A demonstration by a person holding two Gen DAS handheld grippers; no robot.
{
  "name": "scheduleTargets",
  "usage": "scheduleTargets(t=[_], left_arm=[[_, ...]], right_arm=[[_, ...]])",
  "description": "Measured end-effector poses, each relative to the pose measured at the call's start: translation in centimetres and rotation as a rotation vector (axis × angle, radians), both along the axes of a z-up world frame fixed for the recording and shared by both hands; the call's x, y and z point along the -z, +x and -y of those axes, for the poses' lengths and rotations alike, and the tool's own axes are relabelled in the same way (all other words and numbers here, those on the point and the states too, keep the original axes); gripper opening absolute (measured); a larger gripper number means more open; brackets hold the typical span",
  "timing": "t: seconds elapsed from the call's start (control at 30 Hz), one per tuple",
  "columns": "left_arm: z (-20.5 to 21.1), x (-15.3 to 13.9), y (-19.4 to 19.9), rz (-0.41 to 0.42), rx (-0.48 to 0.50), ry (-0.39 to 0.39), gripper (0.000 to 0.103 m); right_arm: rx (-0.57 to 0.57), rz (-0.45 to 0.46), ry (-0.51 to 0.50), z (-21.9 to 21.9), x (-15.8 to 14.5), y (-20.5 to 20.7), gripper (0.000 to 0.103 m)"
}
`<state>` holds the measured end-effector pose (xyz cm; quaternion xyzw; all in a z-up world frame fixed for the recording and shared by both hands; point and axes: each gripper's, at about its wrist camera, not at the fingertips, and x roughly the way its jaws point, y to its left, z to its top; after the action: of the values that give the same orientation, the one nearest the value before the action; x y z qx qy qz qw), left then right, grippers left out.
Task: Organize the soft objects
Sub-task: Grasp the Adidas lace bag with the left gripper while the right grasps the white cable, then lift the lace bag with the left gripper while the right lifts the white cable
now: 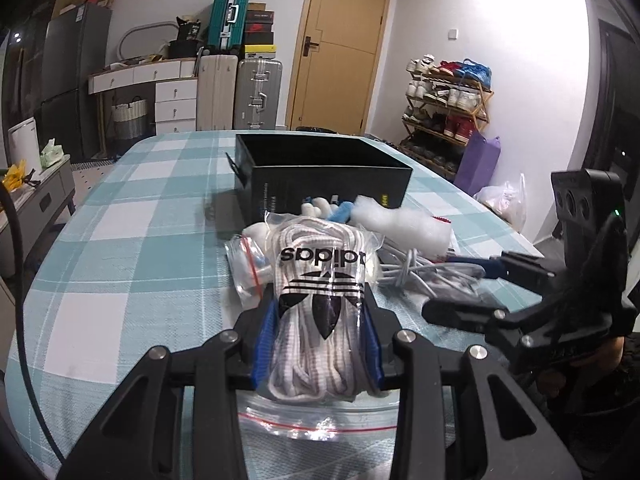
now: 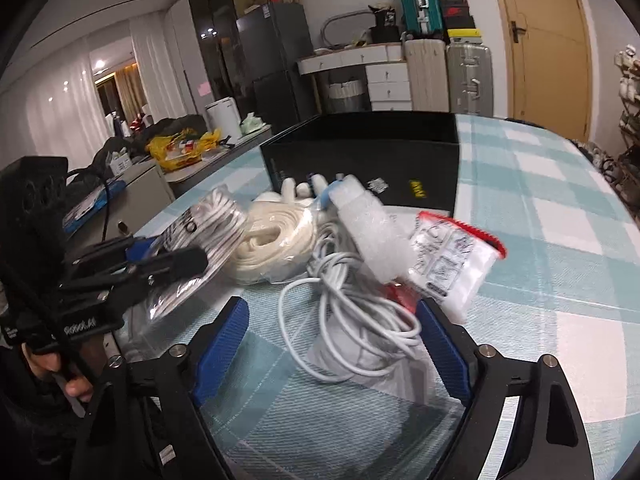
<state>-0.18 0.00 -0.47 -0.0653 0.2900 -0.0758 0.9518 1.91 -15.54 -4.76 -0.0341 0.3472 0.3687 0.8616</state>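
My checked tablecloth (image 1: pixel 120 216) fills the left wrist view. At twelve o'clock on it stands the open black box (image 1: pixel 328 184), and just in front of the box, toward six, lies the soft pile. My left gripper (image 1: pixel 320 344) pinches the bag of white laces (image 1: pixel 320 320) between its blue pads. My right gripper (image 2: pixel 332 348) is spread wide around the coiled white cable (image 2: pixel 352 320); at one o'clock from it is the small red-topped packet (image 2: pixel 452 260).

one black box (image 1: pixel 332 184); one bag of white laces (image 1: pixel 320 304); one white cable bundle (image 2: pixel 352 320); three suitcases (image 1: pixel 256 92); one shoe rack (image 1: pixel 448 108).
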Motion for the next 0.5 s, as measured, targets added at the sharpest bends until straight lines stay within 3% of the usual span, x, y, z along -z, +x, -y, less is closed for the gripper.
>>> scheduleTargets(t=[0.1, 0.43, 0.5], left_arm=[[-0.5, 0.0, 0.0, -0.005, -0.011, -0.024, 0.036], [-1.3, -0.1, 0.0, -0.001, -0.030, -0.038, 0.036], [-1.3, -0.2, -0.1, 0.000, -0.034, -0.040, 0.036]], right_arm=[[-0.032, -0.011, -0.007, -0.7, 0.2, -0.1, 0.076], [0.029, -0.084, -0.050, -2.4, 0.7, 2.0, 0.075], [0.027, -0.082, -0.064, -2.9, 0.7, 2.2, 0.068]])
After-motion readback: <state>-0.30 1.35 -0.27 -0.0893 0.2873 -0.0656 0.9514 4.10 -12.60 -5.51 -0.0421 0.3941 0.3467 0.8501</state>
